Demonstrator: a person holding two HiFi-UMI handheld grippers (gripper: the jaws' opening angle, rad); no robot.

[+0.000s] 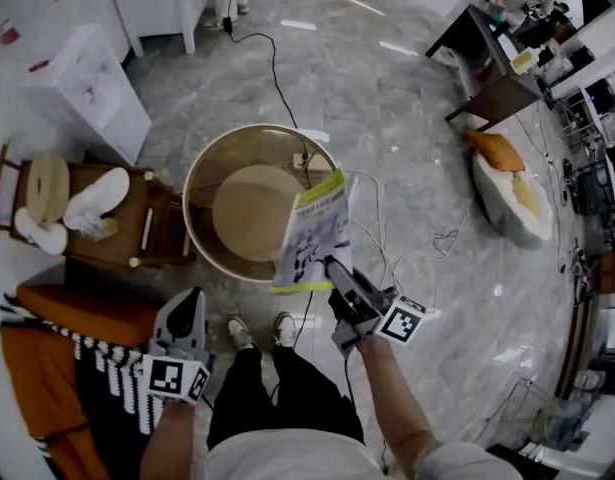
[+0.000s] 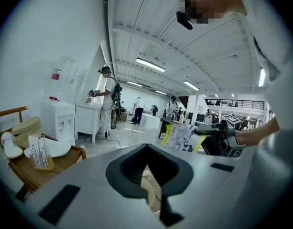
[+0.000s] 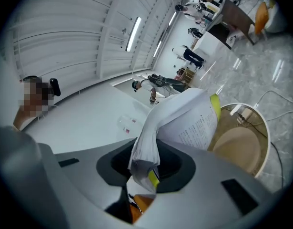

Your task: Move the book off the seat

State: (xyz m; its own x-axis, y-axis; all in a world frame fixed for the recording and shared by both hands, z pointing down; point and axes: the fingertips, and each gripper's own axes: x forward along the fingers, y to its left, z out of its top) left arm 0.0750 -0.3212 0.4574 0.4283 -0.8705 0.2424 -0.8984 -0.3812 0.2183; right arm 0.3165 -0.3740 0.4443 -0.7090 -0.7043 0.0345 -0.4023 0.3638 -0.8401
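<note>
Underfoot, a grey marble floor (image 1: 387, 118) fills most of the head view, with dark cables trailing across it. On it stands the round tub-shaped seat (image 1: 200, 183), its pale round cushion (image 1: 249, 213) bare. At the lower left lies an orange couch (image 1: 67, 318) with a black-and-white striped throw (image 1: 102, 368) over it. Above that is a wooden chair (image 1: 127, 223) carrying white slippers (image 1: 97, 200).

The book (image 1: 312, 230), white with yellow-green edging, is off the cushion and up in the air. In the head view it overlaps the seat's right rim, tilted, with one corner pointing at the person's feet. The right claw (image 1: 332, 266) pinches it at that lower corner. The right gripper view shows the bunched pages (image 3: 145, 151) wedged between the jaws, the printed leaves fanning up and to the right, and the seat (image 3: 237, 147) beyond them.

The left claw (image 1: 190, 303) hangs at the person's left side, well apart from the book and near the couch. Its jaws stand only narrowly apart with nothing between them. In its own view, the book (image 2: 182, 137) and the right claw appear off to the right.
</note>
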